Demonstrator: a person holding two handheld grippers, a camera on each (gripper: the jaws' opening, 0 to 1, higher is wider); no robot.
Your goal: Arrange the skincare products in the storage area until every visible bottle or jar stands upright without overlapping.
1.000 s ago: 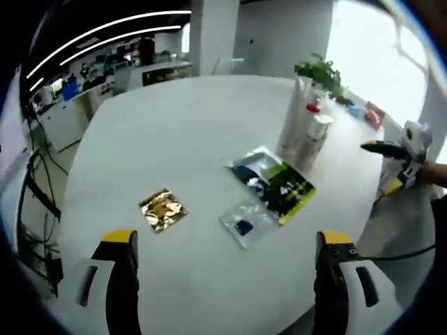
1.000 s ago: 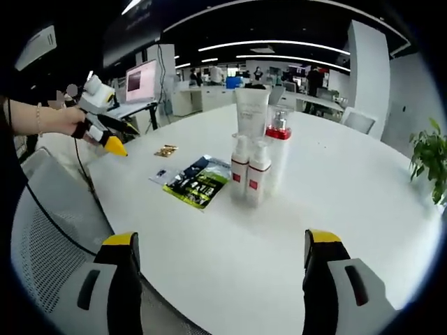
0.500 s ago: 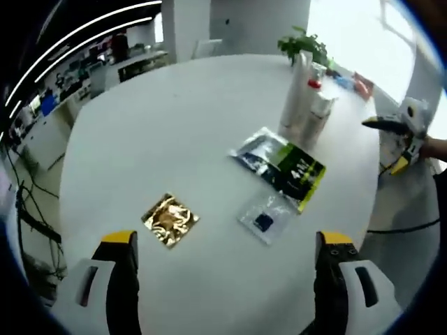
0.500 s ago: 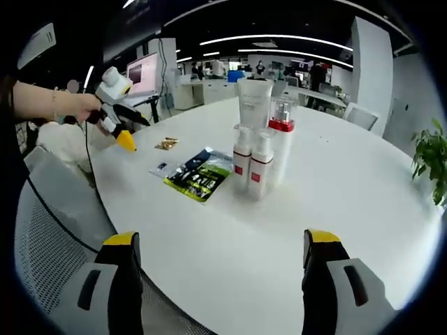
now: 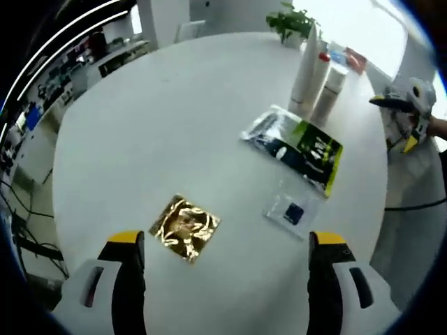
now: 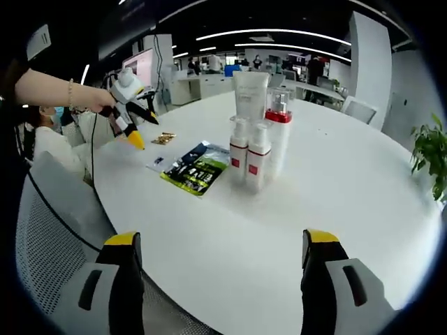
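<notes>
Compared with a second ago, the left gripper view looks more steeply down on the round white worktop (image 5: 140, 125), so the gold foil sachet (image 5: 185, 227) now lies close ahead of the left gripper (image 5: 223, 279); the things themselves lie as before. In the right gripper view the left gripper (image 6: 129, 115), held in a person's hand (image 6: 98, 101), is now raised higher over the worktop's left edge.

Both pairs of jaws are spread wide and hold nothing; the right gripper (image 6: 220, 286) hovers over the near edge of the worktop.

The skincare products stand upright in a tight cluster near the middle of the worktop: a tall white tube (image 6: 250, 94) at the back, a clear pump bottle with a red collar (image 6: 279, 129) beside it, and two small white bottles (image 6: 250, 162) with red labels touching in front. Their long axes run straight up.

The green and black pouch (image 5: 304, 148) and a small clear packet (image 5: 290, 213) lie flat beside them.

The left gripper view gives the sachets from above; the right gripper view gives the bottles side-on, with labels and caps, and an office behind.
</notes>
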